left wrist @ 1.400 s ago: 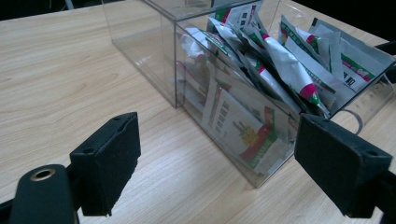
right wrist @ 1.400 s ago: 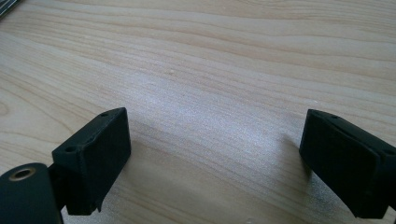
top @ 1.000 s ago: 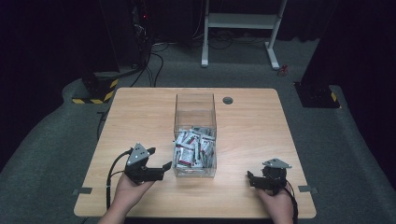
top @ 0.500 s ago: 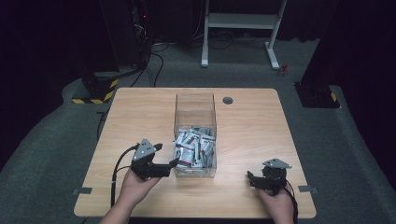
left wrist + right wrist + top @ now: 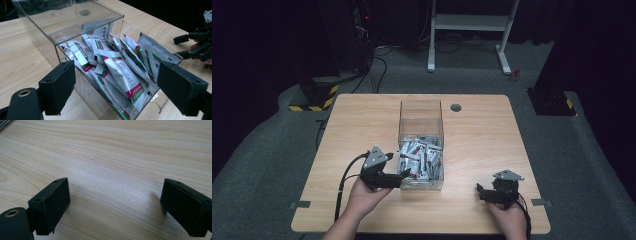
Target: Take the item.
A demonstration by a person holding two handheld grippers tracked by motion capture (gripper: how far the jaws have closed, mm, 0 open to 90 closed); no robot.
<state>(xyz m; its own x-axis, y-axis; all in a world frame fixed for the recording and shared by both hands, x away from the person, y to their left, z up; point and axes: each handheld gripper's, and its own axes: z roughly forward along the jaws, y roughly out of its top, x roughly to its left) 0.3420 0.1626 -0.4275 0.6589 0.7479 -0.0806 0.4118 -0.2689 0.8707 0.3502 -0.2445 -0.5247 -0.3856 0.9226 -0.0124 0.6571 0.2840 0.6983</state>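
Left tool (image 5: 404, 173) now nearer clear box (image 5: 421, 120) of sachets (image 5: 422, 157), jaws wide; right tool (image 5: 480, 191) resting on table (image 5: 362, 120), jaws apart.

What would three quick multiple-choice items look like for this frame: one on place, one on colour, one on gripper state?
1. Where do the sachets lie?
A. Loose on the wooden table
B. Inside the clear plastic box
C. On the floor

2. What colours are printed on the white sachets?
A. Blue and yellow
B. Black only
C. Red and green

3. How do the left gripper's jaws stand?
A. Open, near the box's side
B. Shut on a sachet
C. Shut on the box wall

Answers:
1. B: the white sachets are piled within the clear plastic box on the wooden table.
2. C: the left gripper view shows red and green bands on them.
3. A: the left gripper shows a wide gap between its jaws, with nothing held. The right gripper is open too, over bare table.
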